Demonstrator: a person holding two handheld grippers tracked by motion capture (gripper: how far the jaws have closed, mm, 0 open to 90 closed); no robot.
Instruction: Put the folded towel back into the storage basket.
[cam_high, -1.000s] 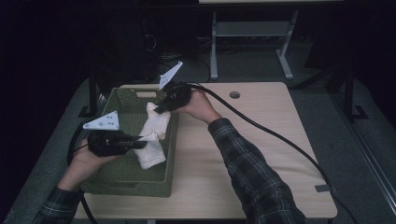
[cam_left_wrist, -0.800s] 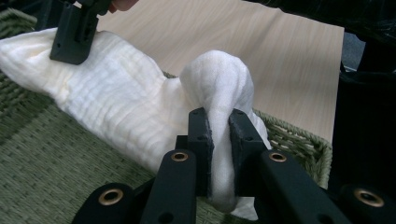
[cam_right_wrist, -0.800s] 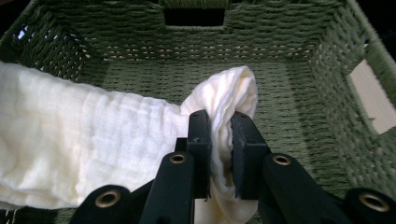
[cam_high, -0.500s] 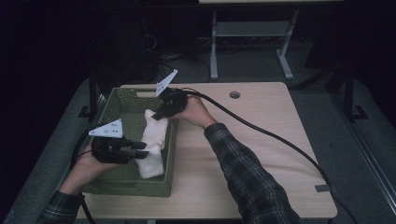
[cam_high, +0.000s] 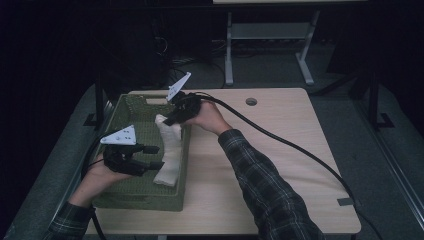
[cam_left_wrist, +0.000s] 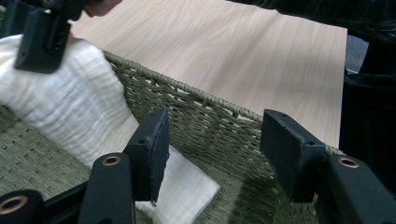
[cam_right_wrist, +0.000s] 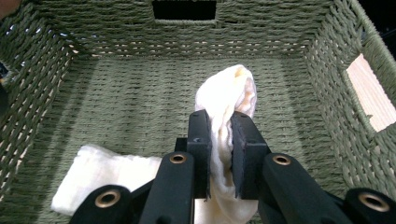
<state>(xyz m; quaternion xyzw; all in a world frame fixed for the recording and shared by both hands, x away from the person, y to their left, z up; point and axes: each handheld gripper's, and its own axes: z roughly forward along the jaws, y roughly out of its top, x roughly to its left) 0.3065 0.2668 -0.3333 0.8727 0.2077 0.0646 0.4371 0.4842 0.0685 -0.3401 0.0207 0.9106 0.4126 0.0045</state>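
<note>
Cloth (cam_high: 167, 150): cream-white, with a fine crinkled rib texture; a faint yellow tint at the bunched end in the right gripper view (cam_right_wrist: 229, 93).

Basket (cam_high: 137, 187): olive green, woven throughout, with a twisted-cord rim and a tighter flat weave across the floor.

Surface (cam_high: 280, 165): pale wood-grain finish, light beige with fine lengthwise streaks; a small round grey grommet (cam_high: 251, 101) at the far edge and a grey patch (cam_high: 346, 201) near the right corner.

Left tongs (cam_left_wrist: 210, 154) and right tongs (cam_right_wrist: 218, 154): matte black, with brass-coloured rivets at the pivots.

Plates (cam_high: 120, 136) on the grippers: light grey.

Sleeves (cam_high: 260, 185): dark plaid with thin pale lines.

Cable (cam_high: 300, 150): black.
</note>
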